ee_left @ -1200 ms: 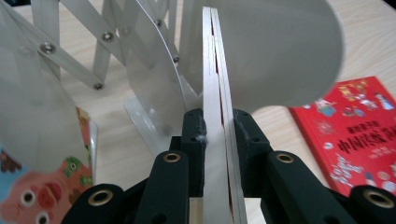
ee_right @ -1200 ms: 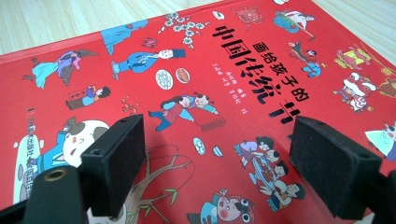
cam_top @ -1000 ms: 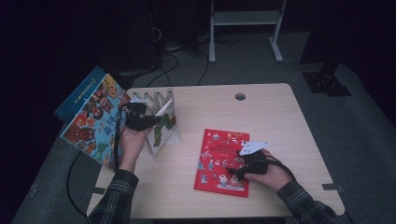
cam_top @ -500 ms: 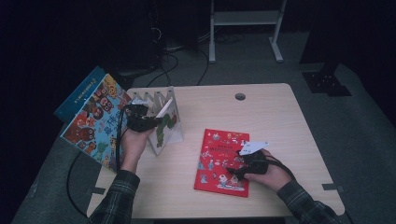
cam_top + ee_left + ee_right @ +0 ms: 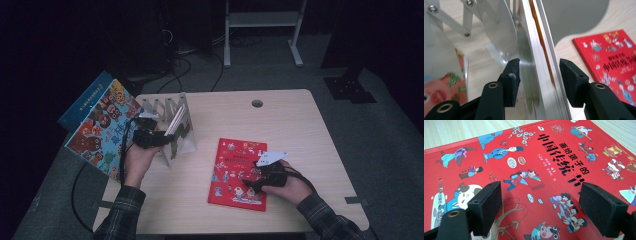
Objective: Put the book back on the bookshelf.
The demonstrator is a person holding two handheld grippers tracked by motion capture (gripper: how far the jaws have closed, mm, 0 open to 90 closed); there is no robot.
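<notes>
- The left gripper [image 5: 537,82] has its jaws about half apart; they have just been opening. A thin book [image 5: 541,62] stands on edge between them, its spine and page block running up the middle of the gap, with clear space on both sides of it, so the pads do not press on it.
- In the high view the left gripper [image 5: 162,139] sits at that thin book [image 5: 177,125], which leans in a slot of the metal book rack [image 5: 167,107].
- Just behind the left pad in the left gripper view are the rack's plates and struts; the red book [image 5: 614,62] lies well off beyond the right pad.
- Past the rack on the outer side, two large picture books [image 5: 102,125] overhang the table's [image 5: 300,130] left edge.
- The right gripper [image 5: 540,205] has its jaws wide apart and holds nothing; the red book [image 5: 529,170] lies flat right under and ahead of the pads.
- In the high view the right gripper [image 5: 260,180] rests over the red book's [image 5: 235,170] right edge.
</notes>
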